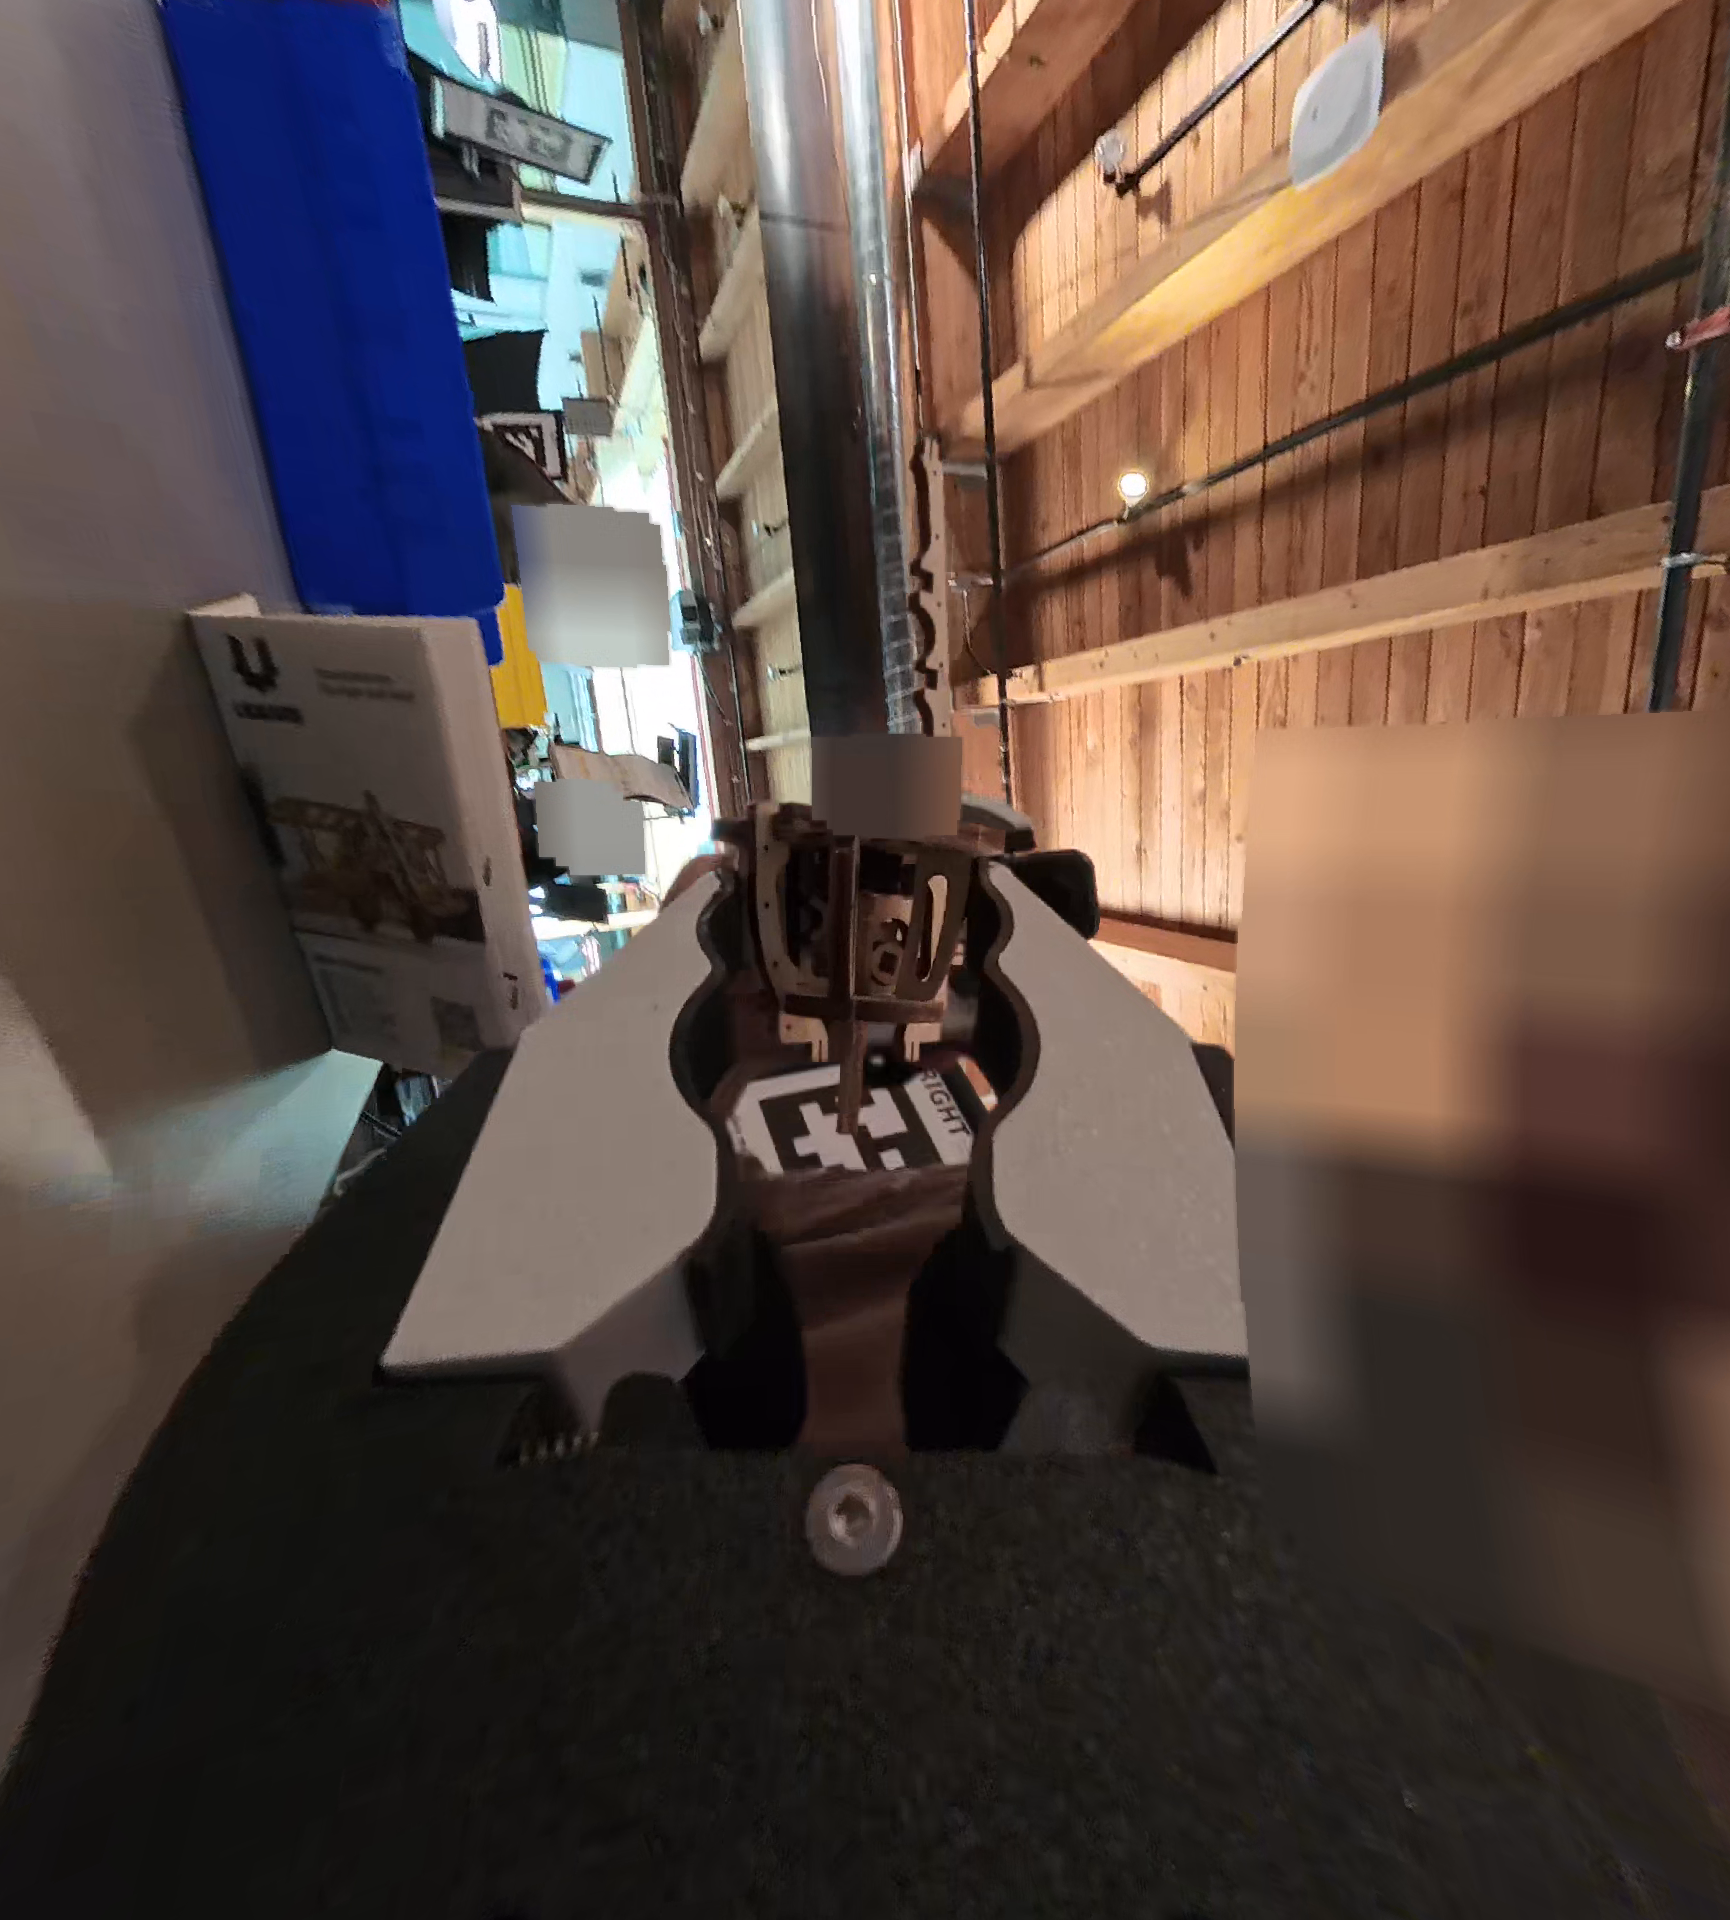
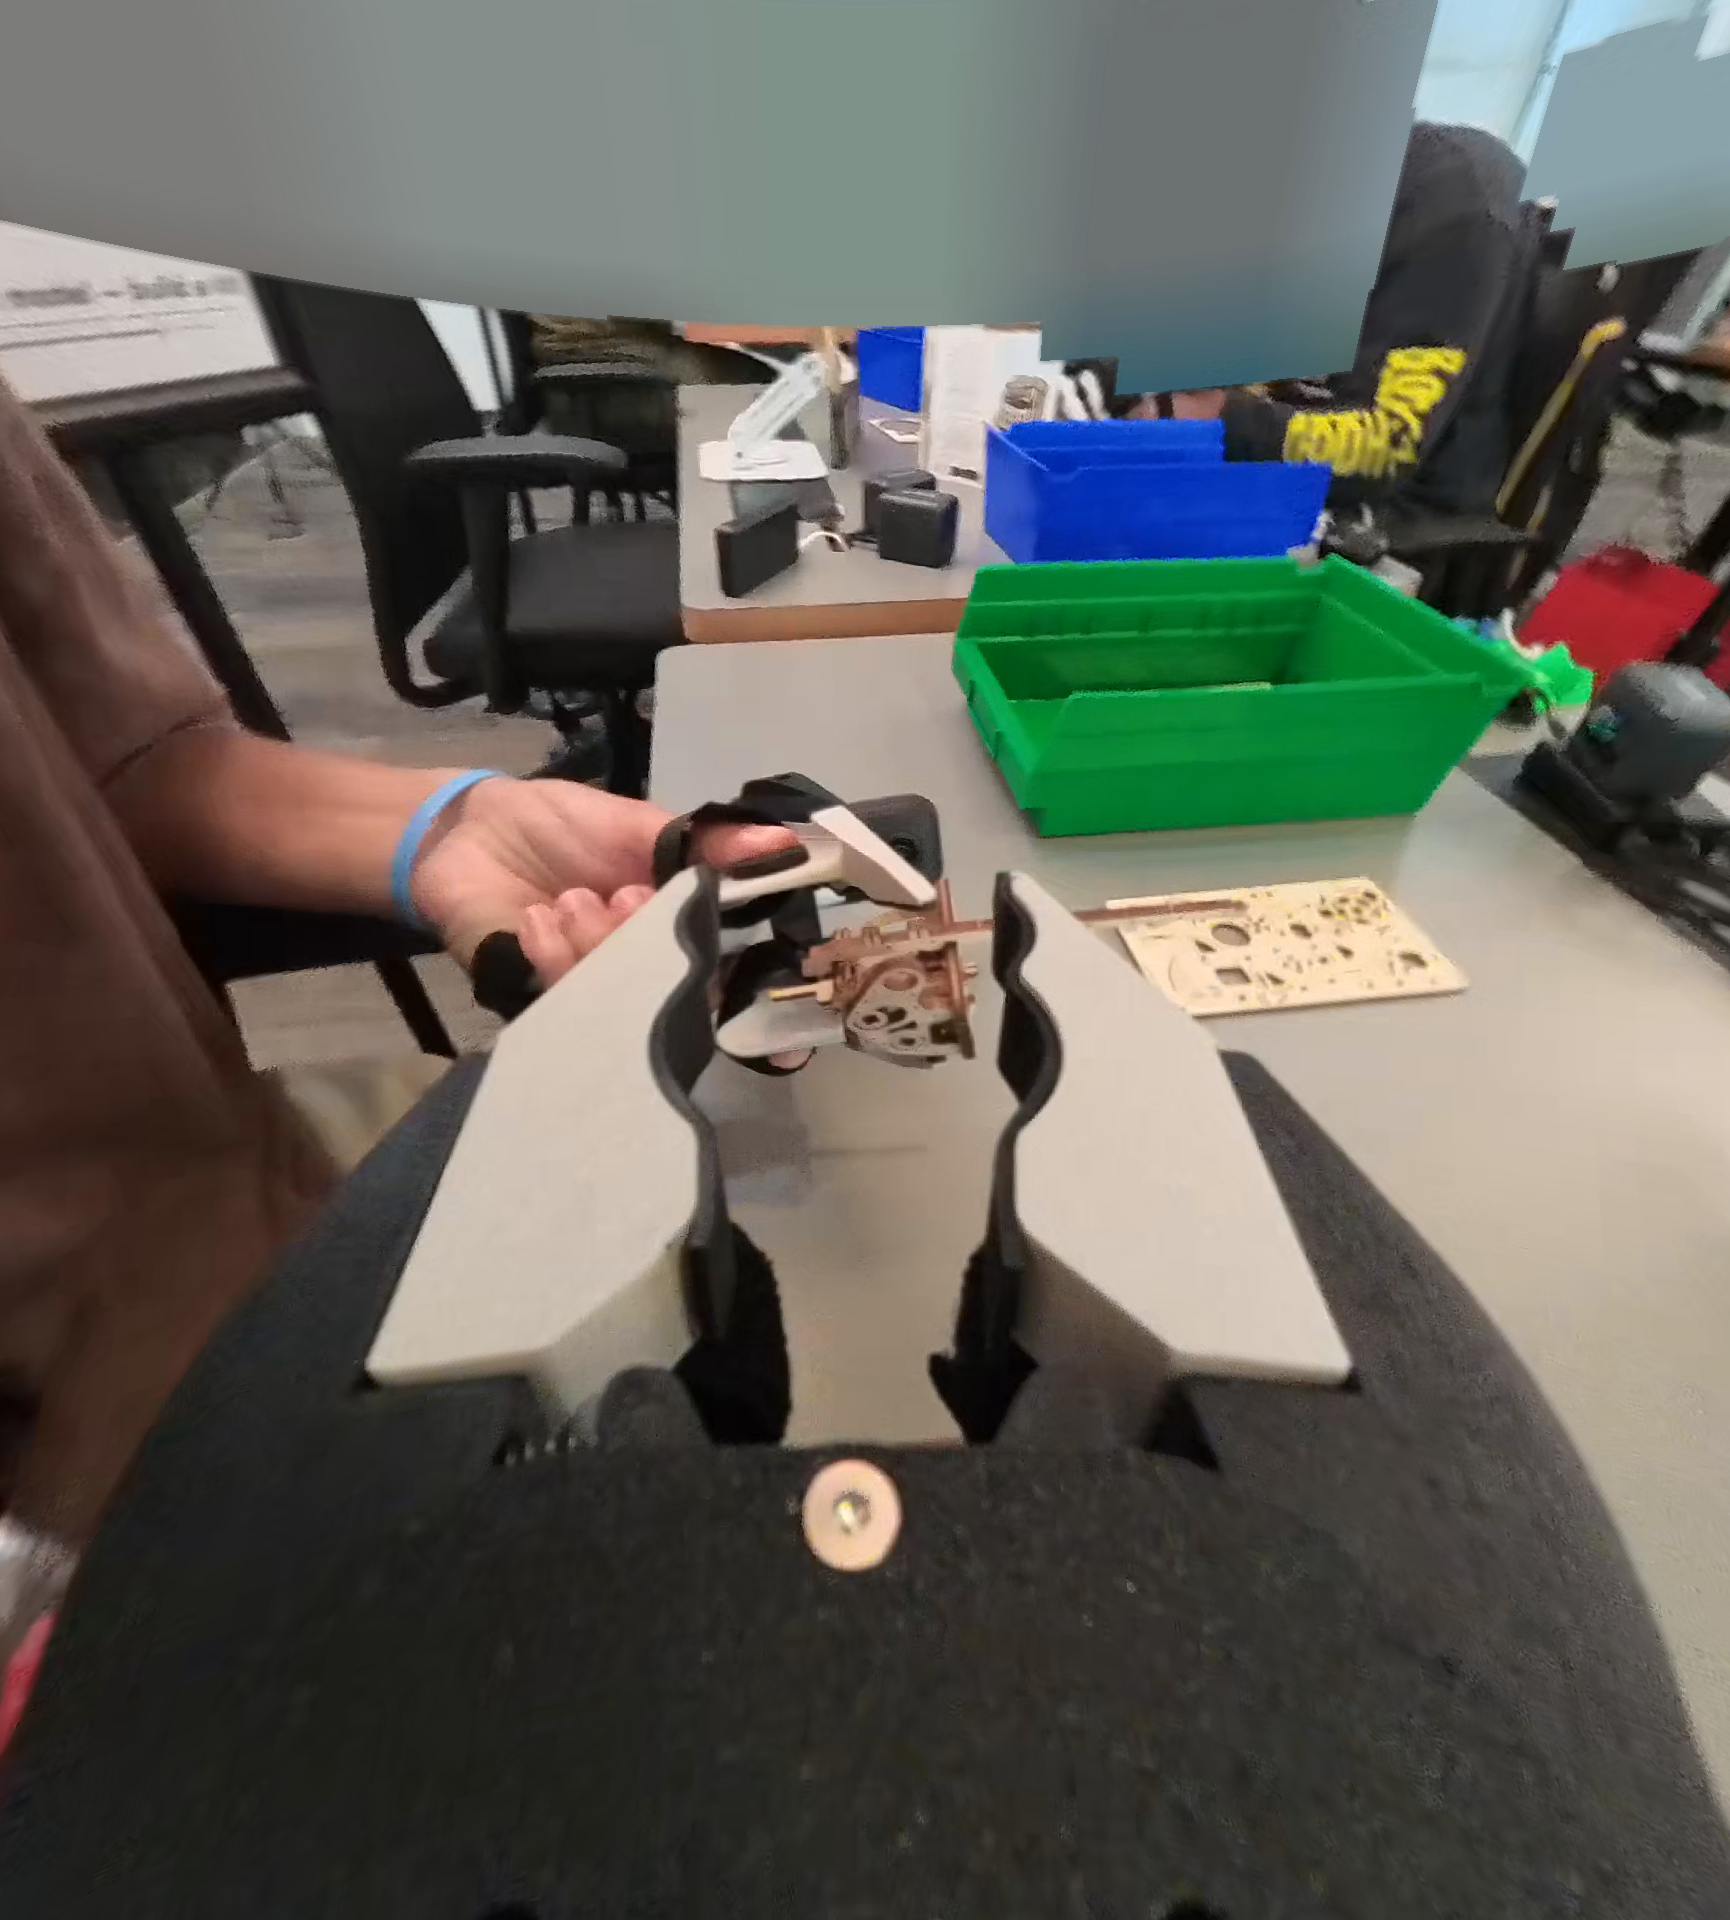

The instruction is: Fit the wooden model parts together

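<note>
Left hand-held gripper point(image 2: 866, 961) clamped wooden model assembly point(image 2: 897, 992) above grey surface point(image 2: 1463, 1143); right hand-held gripper point(image 2: 856, 935) gaped wide, empty.

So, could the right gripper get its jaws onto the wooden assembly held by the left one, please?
Probably yes: the right gripper is open, and the wooden assembly, held above the table by the left gripper, sits just ahead with nothing between.

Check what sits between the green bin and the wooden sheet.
Nothing: only bare table separates the green bin from the wooden sheet, shown in the right wrist view.
</note>
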The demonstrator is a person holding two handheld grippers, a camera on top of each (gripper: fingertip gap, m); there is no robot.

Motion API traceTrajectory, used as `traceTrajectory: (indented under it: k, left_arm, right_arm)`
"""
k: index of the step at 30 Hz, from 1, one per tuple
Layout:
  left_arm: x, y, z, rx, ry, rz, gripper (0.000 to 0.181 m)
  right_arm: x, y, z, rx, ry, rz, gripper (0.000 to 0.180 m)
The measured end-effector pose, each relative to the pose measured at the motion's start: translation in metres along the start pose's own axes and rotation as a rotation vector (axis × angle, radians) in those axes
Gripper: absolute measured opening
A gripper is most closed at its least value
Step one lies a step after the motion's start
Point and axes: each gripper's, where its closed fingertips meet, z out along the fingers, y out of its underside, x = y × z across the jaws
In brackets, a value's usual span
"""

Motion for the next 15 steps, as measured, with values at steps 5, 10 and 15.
traceTrajectory:
  k: [5,10,15]
  left_arm:
    - [-0.005,0.003,-0.003,0.014,-0.033,0.029,0.04]
    - [-0.003,0.009,-0.001,-0.004,-0.035,0.032,0.04]
    - [-0.006,0.015,0.002,-0.023,-0.033,0.014,0.04]
  right_arm:
    - [0.007,0.03,0.021,-0.109,0.142,-0.03,0.056]
    - [-0.001,0.03,0.027,-0.107,0.108,-0.12,0.046]
    - [0.001,0.031,0.028,-0.12,0.123,-0.19,0.038]
